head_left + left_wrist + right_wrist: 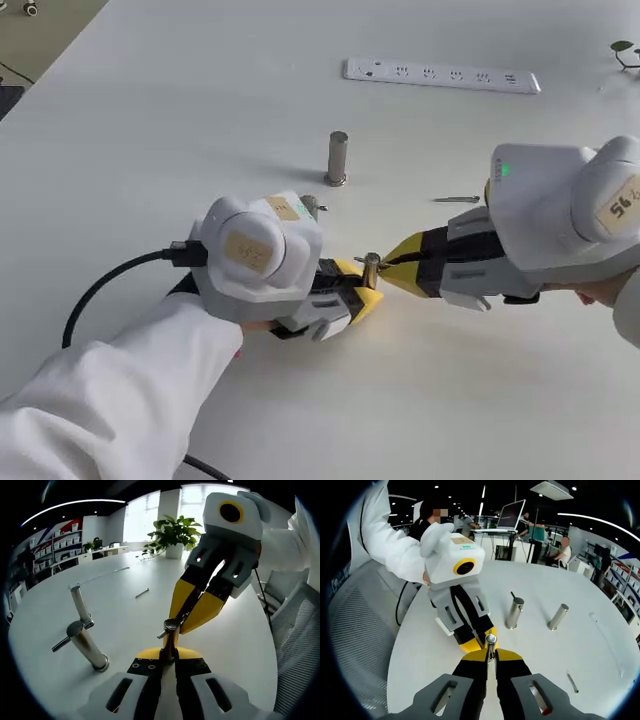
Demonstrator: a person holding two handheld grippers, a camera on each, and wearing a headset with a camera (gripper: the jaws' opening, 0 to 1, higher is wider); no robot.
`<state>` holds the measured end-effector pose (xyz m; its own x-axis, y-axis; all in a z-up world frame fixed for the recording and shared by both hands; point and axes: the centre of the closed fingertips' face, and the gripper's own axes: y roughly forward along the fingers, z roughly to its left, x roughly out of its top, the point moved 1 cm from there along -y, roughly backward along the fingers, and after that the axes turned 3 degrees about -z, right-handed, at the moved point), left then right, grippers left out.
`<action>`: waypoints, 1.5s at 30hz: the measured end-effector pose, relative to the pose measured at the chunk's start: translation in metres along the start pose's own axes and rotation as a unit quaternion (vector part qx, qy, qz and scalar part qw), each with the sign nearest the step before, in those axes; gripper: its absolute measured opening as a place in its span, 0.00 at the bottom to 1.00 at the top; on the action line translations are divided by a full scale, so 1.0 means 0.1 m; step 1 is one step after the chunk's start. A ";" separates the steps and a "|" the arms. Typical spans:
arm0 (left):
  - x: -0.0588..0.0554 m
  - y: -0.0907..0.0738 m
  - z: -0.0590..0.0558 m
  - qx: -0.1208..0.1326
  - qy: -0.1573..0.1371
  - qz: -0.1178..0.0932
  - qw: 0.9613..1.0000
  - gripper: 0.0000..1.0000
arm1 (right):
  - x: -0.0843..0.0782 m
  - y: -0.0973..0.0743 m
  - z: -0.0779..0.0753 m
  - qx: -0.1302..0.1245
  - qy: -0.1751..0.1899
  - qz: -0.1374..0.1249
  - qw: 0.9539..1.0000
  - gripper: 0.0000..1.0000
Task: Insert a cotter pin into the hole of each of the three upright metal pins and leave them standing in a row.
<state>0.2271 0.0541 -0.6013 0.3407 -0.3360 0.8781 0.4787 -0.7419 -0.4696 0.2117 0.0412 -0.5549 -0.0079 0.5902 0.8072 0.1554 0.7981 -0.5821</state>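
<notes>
Head view: my left gripper point(358, 292) pinches the nearest metal pin point(371, 270) upright on the table point(180, 110) to steady it, while my right gripper point(398, 262), jaws pressed onto a cotter pin point(161, 634), feeds it through the hole

A white desk point(180, 110) is seen, plain and matt. A bare upright metal pin point(338, 158) is stood near its middle. Beyond that pin, toward the far edge, a white power strip point(441, 75) is laid flat. Just nearer than the pin, a second pin point(311, 205) is stood, crossed at its head by a fitted cotter pin point(61, 643). Nearer again and slightly right, a third pin point(371, 268) is stood. To the right of the bare pin, a loose cotter pin point(457, 199) is laid. A black cable point(100, 295) is trailed well to its near left.
</notes>
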 end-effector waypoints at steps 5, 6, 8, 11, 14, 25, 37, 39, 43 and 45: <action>0.00 0.00 0.00 -0.002 -0.006 0.001 1.000 0.07 | 0.01 -0.08 0.00 -0.004 0.009 0.001 1.000 0.01; 0.00 0.00 0.00 -0.002 -0.006 0.002 1.000 0.07 | 0.00 -0.10 0.01 -0.001 0.010 0.005 1.000 0.02; 0.00 0.00 0.00 -0.003 -0.006 0.001 1.000 0.07 | -0.03 -0.12 0.02 0.002 0.008 0.010 1.000 0.04; -0.01 -0.01 -0.01 -0.002 -0.007 0.001 1.000 0.07 | -0.02 -0.15 0.01 0.003 0.011 0.009 1.000 0.00; -0.01 -0.01 -0.01 -0.001 -0.010 0.001 1.000 0.07 | -0.03 -0.14 -0.02 0.004 0.013 0.005 1.000 0.00; -0.02 -0.01 -0.01 0.003 -0.005 0.004 1.000 0.07 | 0.03 -0.05 -0.01 0.011 0.006 0.005 1.000 0.00; 0.07 0.00 -0.01 0.013 0.001 -0.009 1.000 0.09 | 0.02 -0.09 0.02 0.010 0.016 0.008 1.000 0.01; 0.09 -0.01 0.00 0.008 -0.009 -0.010 1.000 0.12 | 0.02 -0.10 0.01 0.008 0.016 0.007 1.000 0.03; 0.10 -0.05 0.02 0.007 -0.005 -0.006 1.000 0.23 | 0.03 -0.11 0.00 0.003 0.018 0.006 1.000 0.07; 0.11 -0.08 0.01 0.005 -0.007 -0.007 1.000 0.29 | 0.03 -0.11 -0.01 0.002 0.018 0.007 1.000 0.09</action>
<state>0.2279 0.0573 -0.5876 0.3445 -0.3171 0.8836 0.4921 -0.7406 -0.4576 0.2114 0.0341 -0.5463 0.0288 0.5964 0.8022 0.1522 0.7905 -0.5932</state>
